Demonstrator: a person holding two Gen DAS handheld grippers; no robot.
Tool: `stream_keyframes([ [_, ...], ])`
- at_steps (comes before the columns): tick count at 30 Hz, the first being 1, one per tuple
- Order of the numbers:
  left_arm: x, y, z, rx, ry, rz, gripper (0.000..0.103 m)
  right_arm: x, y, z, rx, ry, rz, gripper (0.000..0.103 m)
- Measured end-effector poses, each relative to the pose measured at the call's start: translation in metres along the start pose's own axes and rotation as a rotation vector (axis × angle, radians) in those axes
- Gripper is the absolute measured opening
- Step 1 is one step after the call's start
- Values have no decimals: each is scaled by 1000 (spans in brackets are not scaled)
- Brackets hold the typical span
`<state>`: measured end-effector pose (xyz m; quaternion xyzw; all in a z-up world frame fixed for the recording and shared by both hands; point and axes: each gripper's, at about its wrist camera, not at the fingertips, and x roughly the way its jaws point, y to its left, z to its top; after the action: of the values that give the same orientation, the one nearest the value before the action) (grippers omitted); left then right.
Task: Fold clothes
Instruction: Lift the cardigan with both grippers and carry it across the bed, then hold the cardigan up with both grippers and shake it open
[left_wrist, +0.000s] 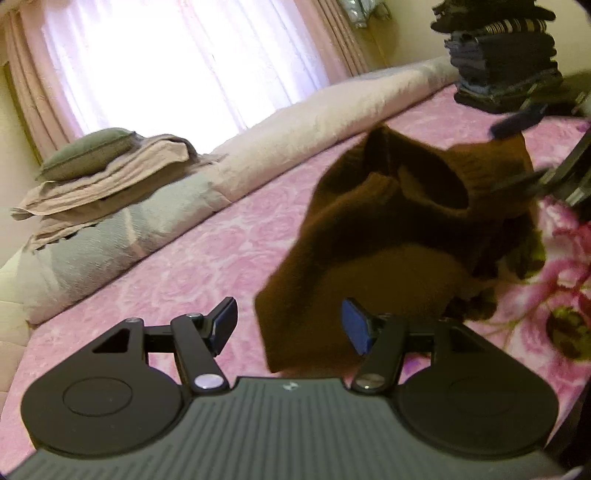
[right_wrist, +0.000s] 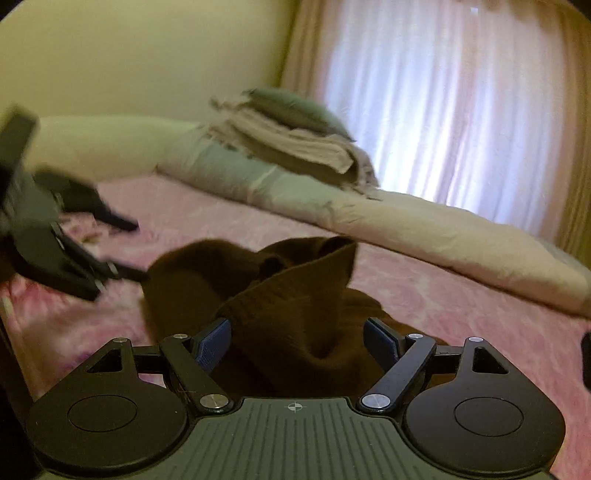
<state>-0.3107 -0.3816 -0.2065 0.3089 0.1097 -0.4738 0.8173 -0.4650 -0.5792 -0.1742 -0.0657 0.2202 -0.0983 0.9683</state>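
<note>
Daylight glares white through the sheer pink-tinted window curtain (left_wrist: 177, 62), blowing it out; the room stays dim, edges bend fisheye-style, motion blur smears both views.

Matt brown knit garment (left_wrist: 388, 236)

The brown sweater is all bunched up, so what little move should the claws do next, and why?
Probably close the right claw on the raised fold of the brown sweater. That fold sits between its open pads, not pinched yet. The left claw is open too, with a sweater corner hanging between its pads. Nothing seems gripped, so the crumpled sweater can't be spread flat on the pink blanket yet.
</note>
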Motion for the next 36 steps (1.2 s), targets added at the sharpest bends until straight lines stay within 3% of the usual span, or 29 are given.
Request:
stream_keyframes([
  [4, -1, 18, -6, -15, -31, 4, 62, 44, 9, 4, -18, 38, -23, 80],
  [5, 1, 23, -7, -19, -36, 0, 62, 50, 7, 6, -12, 46, -28, 45],
  [7, 3, 34, -5, -17, -49, -7, 62, 53, -4, 10, 20, 67, -33, 4],
  [12, 13, 49, 22, 22, -100, -34, 62, -32, -59, 3, 154, 38, -115, 3],
  [19, 33, 20, 67, 97, -171, -112, 62, -146, -125, -49, 282, 73, -385, 3],
  [24, 45, -23, 97, 160, -187, -251, 62, -174, -151, -91, 297, 146, -514, 3],
  [28, 68, -61, 118, 244, -177, -358, 62, -181, -173, -135, 421, 223, -604, 4],
  [30, 82, -81, 125, 290, -160, -410, 62, -183, -181, -148, 463, 258, -613, 4],
  [31, 90, -89, 129, 312, -152, -438, 62, -185, -183, -151, 467, 268, -598, 14],
  [32, 98, -97, 132, 334, -147, -467, 62, -185, -182, -151, 460, 277, -602, 53],
  [34, 116, -111, 140, 379, -136, -519, 62, -194, -174, -149, 436, 248, -643, 88],
  [36, 135, -124, 149, 419, -123, -571, 62, -204, -167, -145, 430, 208, -629, 88],
])
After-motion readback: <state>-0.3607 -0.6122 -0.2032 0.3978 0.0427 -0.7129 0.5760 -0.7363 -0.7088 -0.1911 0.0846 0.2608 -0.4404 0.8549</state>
